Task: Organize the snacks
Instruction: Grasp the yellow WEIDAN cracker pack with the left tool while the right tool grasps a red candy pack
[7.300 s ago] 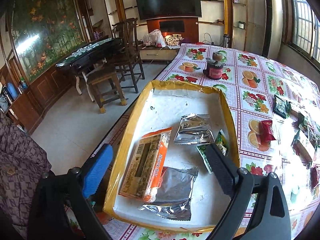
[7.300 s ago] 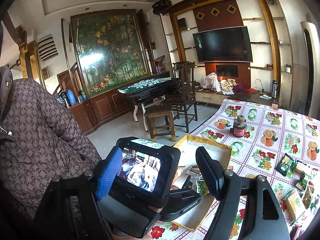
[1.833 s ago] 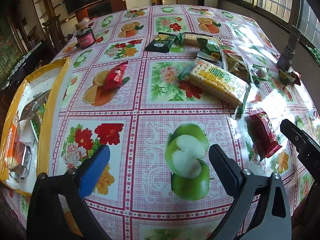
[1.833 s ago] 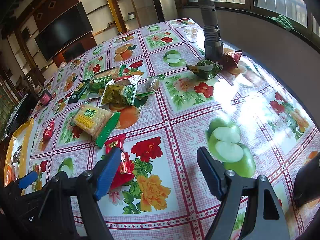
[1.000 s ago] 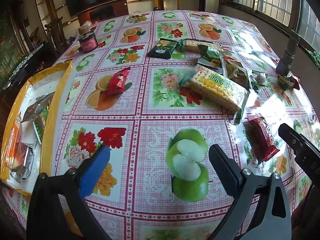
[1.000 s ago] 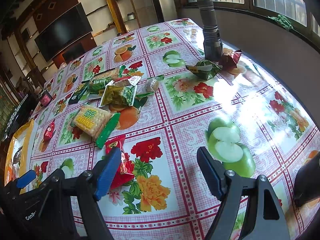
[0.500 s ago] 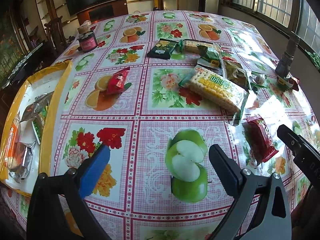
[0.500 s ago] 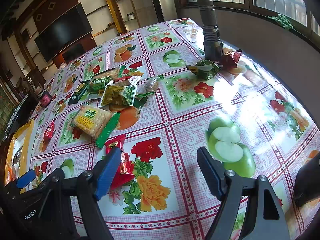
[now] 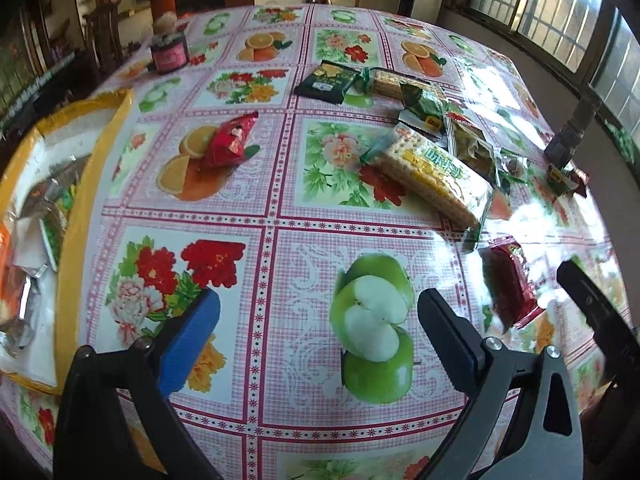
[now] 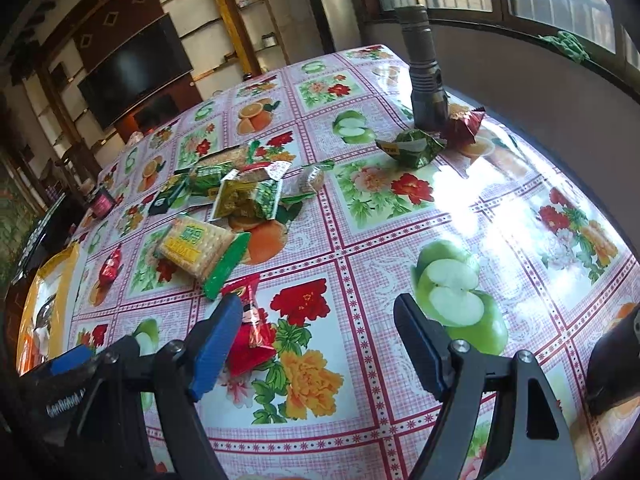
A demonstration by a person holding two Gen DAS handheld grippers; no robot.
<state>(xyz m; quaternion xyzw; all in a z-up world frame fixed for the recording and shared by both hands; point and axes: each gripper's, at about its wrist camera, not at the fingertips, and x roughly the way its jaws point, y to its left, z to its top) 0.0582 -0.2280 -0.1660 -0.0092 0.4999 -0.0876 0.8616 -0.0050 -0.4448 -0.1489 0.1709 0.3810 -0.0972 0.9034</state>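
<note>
Both grippers held wide and empty above a table [image 9: 276, 184] strewn with snacks.

Largest to smallest: the fruit-print table; the yellow-rimmed tray [image 9: 74, 200] at 9 o'clock in the left wrist view, holding packets; the left gripper [image 9: 318, 334], jaws spread wide over a printed apple, touching nothing; the right gripper [image 10: 318, 338], equally wide, its blue finger [image 10: 214, 346] above the edge of a red packet [image 10: 254, 334], contact uncertain; the cracker pack [image 9: 432, 174] at 1 o'clock of the left gripper; a second red packet [image 9: 230, 142] at 11 o'clock; remaining green wrappers [image 10: 248, 194] clustered just beyond the crackers.
</note>
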